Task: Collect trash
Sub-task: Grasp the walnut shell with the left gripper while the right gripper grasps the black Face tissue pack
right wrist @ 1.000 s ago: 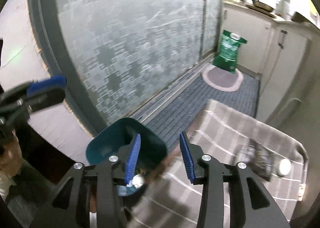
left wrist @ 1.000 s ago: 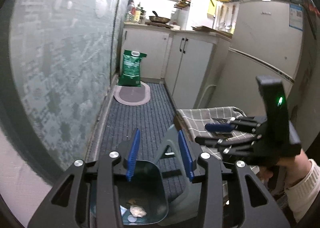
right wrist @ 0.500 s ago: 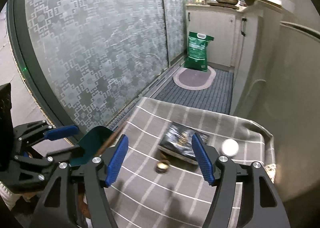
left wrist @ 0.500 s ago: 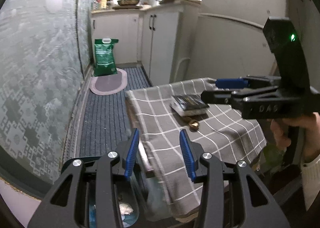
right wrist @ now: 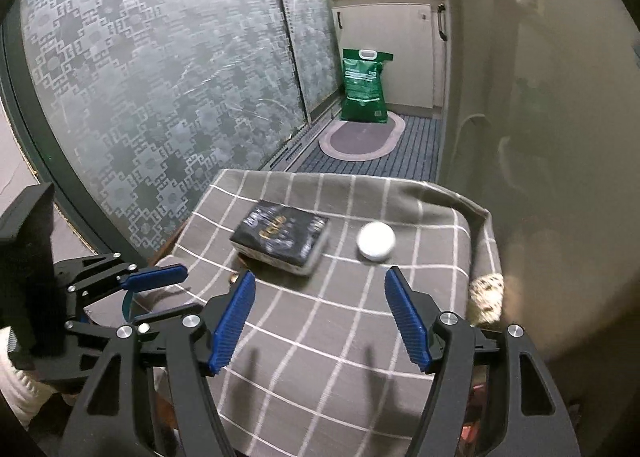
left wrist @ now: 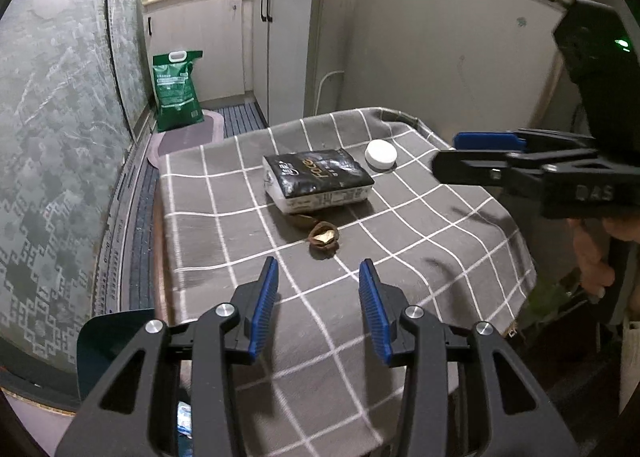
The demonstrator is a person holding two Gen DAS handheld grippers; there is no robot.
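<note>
A second ago both views looked mostly at the patterned glass door and the floor, with the teal dustpan filling the space under the left gripper; now both look down on the small table under its grey checked cloth [left wrist: 248,213], and the dustpan [left wrist: 108,341] has slipped to the lower left of the left wrist view, only one corner showing. The right gripper [right wrist: 320,321] stands wider than it did then, its blue pads well apart with nothing between them; the left gripper [left wrist: 318,305] keeps a middling gap, also empty, over the near part of the cloth. On the cloth lie one black packet [left wrist: 316,181] with gold lettering, one white round cap [left wrist: 381,155] just to its right, and two brown nut shells: one whole-looking half [left wrist: 324,237] in front of the packet and another [left wrist: 300,219] partly tucked under the packet's near edge. In the right wrist view the shells are almost wholly hidden behind the left pad, and the packet is blurred. One green sack [right wrist: 364,87] stands on the oval mat [right wrist: 360,137] in the upper middle. A speckled object [right wrist: 486,297] at the cloth's right edge is too blurred to name. A hand [left wrist: 596,253] grips the right gripper's handle at the right edge of the left view, cut off by the frame.
</note>
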